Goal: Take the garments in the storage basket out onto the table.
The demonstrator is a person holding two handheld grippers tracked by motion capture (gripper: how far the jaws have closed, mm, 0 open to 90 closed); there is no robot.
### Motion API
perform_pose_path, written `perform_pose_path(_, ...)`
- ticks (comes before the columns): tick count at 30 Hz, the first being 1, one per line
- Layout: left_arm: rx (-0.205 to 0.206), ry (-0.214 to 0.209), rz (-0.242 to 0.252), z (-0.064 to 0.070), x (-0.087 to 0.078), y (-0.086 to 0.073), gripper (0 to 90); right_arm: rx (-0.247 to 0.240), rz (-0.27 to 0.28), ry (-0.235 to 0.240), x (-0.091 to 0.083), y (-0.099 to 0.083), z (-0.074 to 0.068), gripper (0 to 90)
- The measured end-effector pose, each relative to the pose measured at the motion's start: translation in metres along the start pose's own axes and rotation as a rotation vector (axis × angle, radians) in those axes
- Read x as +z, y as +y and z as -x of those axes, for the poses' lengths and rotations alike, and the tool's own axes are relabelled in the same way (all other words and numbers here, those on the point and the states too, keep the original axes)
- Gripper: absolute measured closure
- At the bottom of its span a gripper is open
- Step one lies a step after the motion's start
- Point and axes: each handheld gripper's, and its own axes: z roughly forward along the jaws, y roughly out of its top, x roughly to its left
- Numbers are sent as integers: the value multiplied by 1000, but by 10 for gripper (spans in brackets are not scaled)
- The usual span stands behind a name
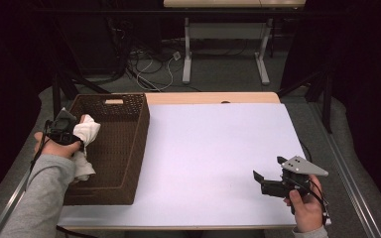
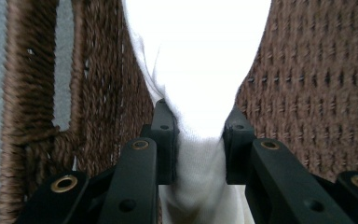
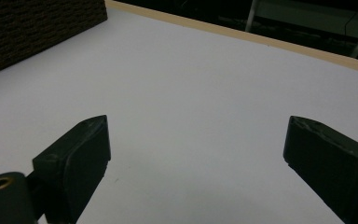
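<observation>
A brown woven basket (image 1: 129, 124) stands on the left part of the white table (image 1: 213, 148). My left gripper (image 1: 79, 135) is over the basket's left side, shut on a white cloth (image 1: 85, 130) that hangs down into the basket. In the left gripper view the white cloth (image 2: 200, 74) is pinched between the two black fingers (image 2: 164, 135), with the basket's wall (image 2: 307, 93) behind it. My right gripper (image 1: 269, 173) hovers over the table's front right corner, open, with nothing between its fingers (image 3: 81, 149).
The basket's dark side (image 3: 32, 28) shows at the far left of the right gripper view. The table's wooden far edge (image 3: 242, 35) runs behind. Beyond the table stand another table's legs (image 1: 187, 54) and cables on the floor.
</observation>
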Motion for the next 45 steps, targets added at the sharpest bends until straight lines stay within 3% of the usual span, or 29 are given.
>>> perform_pose_path(9, 14, -27, 78, 3, -15, 4, 718, 6, 0, 0, 0, 0, 0, 69)
perform_pose_path(21, 28, -84, 171, -4, -24, -2, 717, 2, 3, -2, 0, 0, 1, 70)
perform_pose_path(31, 17, -150, 293, -11, -32, -13, 717, 3, 2, -4, 0, 0, 1, 69)
perform_pose_path(34, 27, -184, 309, -12, -33, -15, 716, 4, 6, -5, -1, 0, 1, 69)
perform_pose_path(42, 37, -218, 371, -12, -40, -20, 716, 4, 5, -7, 0, 0, 0, 69)
perform_pose_path(45, 49, -228, 373, -10, -42, -20, 716, -2, 3, -9, 0, 0, 0, 69)
